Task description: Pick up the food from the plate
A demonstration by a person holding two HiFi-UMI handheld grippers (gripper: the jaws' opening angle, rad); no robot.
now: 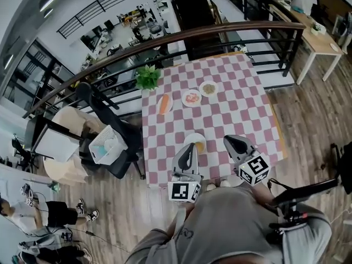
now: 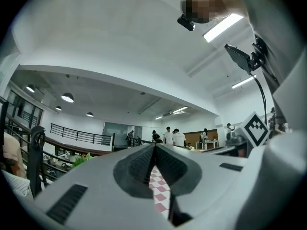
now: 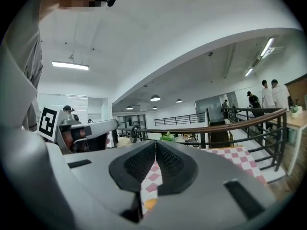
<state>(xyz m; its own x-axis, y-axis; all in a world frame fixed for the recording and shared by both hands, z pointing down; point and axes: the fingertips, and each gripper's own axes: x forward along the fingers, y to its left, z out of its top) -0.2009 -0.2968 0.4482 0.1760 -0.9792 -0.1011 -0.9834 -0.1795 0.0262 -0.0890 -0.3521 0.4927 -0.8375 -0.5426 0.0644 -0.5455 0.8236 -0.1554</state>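
A table with a pink and white checked cloth [image 1: 236, 100] carries several white plates. The nearest plate [image 1: 193, 140] holds an orange piece of food [image 1: 200, 146]. Farther back are a plate with a long orange food [image 1: 164, 104], one with red and white food [image 1: 191, 97] and one with brownish food [image 1: 208, 88]. My left gripper [image 1: 193, 147] is shut and empty, its tip over the near plate's left edge. My right gripper [image 1: 226, 139] is shut and empty, just right of that plate. Both gripper views look out level over the table, with jaws pressed together: left gripper [image 2: 154, 146], right gripper [image 3: 156, 143]. Orange food [image 3: 149, 203] peeks below the right jaws.
A green potted plant [image 1: 148, 77] stands at the table's far left corner. A black chair [image 1: 107, 117] and a white basket [image 1: 107, 144] sit left of the table. A curved railing [image 1: 220, 32] runs behind it. A wooden side table [image 1: 319, 40] is at the far right.
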